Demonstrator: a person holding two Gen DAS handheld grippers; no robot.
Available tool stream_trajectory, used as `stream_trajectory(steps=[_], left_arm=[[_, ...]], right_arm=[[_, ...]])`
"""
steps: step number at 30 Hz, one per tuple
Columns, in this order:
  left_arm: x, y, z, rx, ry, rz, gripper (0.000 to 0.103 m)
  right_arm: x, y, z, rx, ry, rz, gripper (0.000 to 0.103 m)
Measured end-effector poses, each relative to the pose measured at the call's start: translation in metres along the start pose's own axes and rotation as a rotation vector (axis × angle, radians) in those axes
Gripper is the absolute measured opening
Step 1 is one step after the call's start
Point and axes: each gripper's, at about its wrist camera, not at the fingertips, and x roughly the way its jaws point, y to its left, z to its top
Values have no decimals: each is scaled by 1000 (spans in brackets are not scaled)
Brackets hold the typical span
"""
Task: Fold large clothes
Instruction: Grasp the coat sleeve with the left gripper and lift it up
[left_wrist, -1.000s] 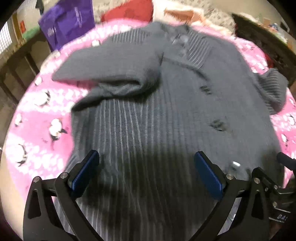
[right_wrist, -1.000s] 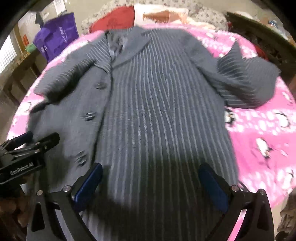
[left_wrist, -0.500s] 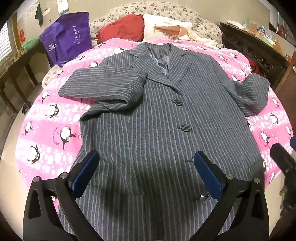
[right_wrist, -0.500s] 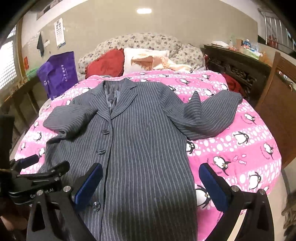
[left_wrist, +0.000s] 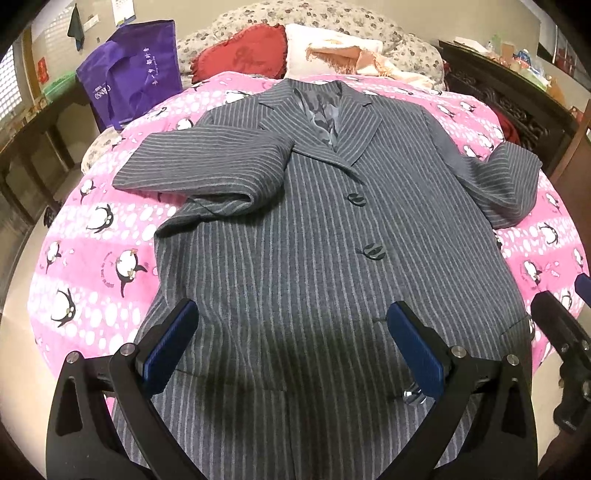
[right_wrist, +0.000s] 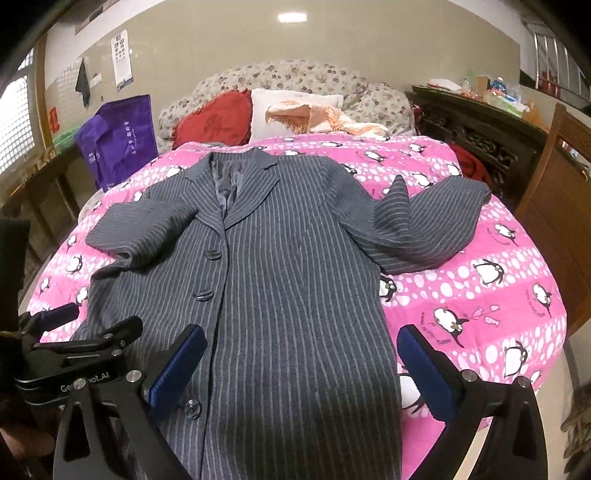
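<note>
Two grippers hang wide open above a grey pinstriped coat (left_wrist: 295, 258) spread front-up across the middle of both frames on a pink penguin-print bedspread (left_wrist: 92, 258). The left gripper (left_wrist: 295, 347) and the right gripper (right_wrist: 303, 369) hold nothing. A purple bag (left_wrist: 129, 70) at upper left bears white lettering too small to read. Partly hidden writing on the left gripper's body, lower left of the right view, begins "Ge" and ends "ot.AI".

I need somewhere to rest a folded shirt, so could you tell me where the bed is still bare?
The pink blanket lies bare right of the coat, below its right sleeve. A narrower strip runs under the left sleeve. The pillows crowd the head.
</note>
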Motion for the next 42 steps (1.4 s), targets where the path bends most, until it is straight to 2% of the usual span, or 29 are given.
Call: stream_trajectory(steps=[14, 22, 25, 28, 33, 35, 37, 38, 40, 42], left_arm=[[20, 3, 0, -11, 29, -6, 102], [22, 20, 13, -25, 6, -5, 102], [25, 50, 30, -48, -27, 31, 102], [36, 92, 46, -93, -21, 45, 102], [67, 176, 72, -196, 13, 16, 102], [81, 208, 82, -247, -6, -27, 102], [98, 235, 88, -311, -15, -89, 102], [109, 249, 91, -352, -10, -112, 98], [129, 266, 99, -405, -10, -161, 94], [145, 270, 106, -413, -39, -233, 91]], right_arm=[[17, 7, 4, -22, 25, -16, 103], [26, 12, 20, -45, 35, -8, 103], [39, 12, 31, -51, 54, 12, 103], [67, 14, 39, -86, 76, 11, 103], [131, 9, 30, -100, 110, 10, 103], [153, 6, 18, -95, 146, 1, 103], [160, -2, 9, -26, 125, 55, 103], [163, -6, 8, 4, 131, 79, 103], [166, -9, 8, 18, 138, 98, 103], [167, -10, 7, 21, 132, 103, 103]])
